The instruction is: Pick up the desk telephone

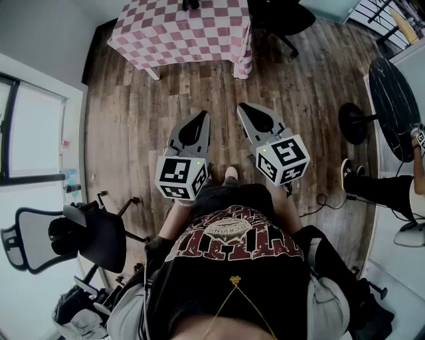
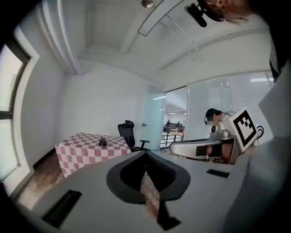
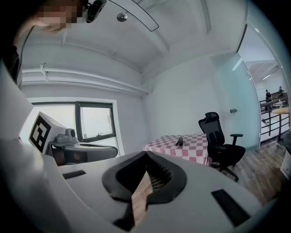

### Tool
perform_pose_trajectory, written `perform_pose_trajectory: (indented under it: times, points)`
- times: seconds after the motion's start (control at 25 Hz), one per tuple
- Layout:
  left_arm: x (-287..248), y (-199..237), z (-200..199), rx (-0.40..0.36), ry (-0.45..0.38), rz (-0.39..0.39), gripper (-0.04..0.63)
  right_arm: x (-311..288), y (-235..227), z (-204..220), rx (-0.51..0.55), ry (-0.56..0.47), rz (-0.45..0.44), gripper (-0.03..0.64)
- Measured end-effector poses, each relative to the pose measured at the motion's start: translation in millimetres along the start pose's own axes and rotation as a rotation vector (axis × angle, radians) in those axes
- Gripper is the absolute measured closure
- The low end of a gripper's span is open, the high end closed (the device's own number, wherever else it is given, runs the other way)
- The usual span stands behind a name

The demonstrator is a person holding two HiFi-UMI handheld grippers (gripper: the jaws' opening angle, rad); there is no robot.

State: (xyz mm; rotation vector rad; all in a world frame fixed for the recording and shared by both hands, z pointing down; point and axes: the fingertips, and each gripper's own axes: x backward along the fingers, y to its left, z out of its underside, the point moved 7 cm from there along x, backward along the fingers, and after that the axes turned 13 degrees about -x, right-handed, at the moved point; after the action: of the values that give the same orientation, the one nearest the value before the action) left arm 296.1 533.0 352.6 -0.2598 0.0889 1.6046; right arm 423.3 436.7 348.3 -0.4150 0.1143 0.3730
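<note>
You are only getting started. You are standing on the brown wooden plank floor, well apart from the table with the pink-and-white checked cloth, and you are holding both tools out in front of you.

The small dark desk telephone is lying on top of that table, away from its near edge. Nothing is touching it.

Your left gripper is pinched together with nothing in it. Your right gripper is pressed together and empty too. Both are pointing toward the table.

I think the step in hand is walking up to the table. Next you are going to need to step close to the near edge, spread one gripper's jaws wide, and bring them around the telephone. A black office chair is standing beside the table's right edge, so give it room.
</note>
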Motion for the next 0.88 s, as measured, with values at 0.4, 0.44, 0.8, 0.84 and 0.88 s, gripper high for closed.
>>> perform_pose_trajectory:
  times: [0.4,0.44,0.8,0.84,0.88]
  points:
    - [6,-8,11,0.01,0.024,-0.06,0.595,3,-17,6,0.001,-0.002,-0.078,0.598]
    - [7,-6,12,0.008,0.028,-0.067,0.595,2,-18,5,0.0,0.001,-0.09,0.598]
    - [-9,11,16,0.041,0.047,-0.094,0.595,-22,-26,-1,0.028,0.026,-0.107,0.598]
    - [-13,14,16,0.043,0.048,-0.092,0.595,-26,-28,-3,0.03,0.025,-0.105,0.598]
    - [-19,18,15,0.041,0.048,-0.09,0.595,-31,-30,-5,0.03,0.023,-0.104,0.598]
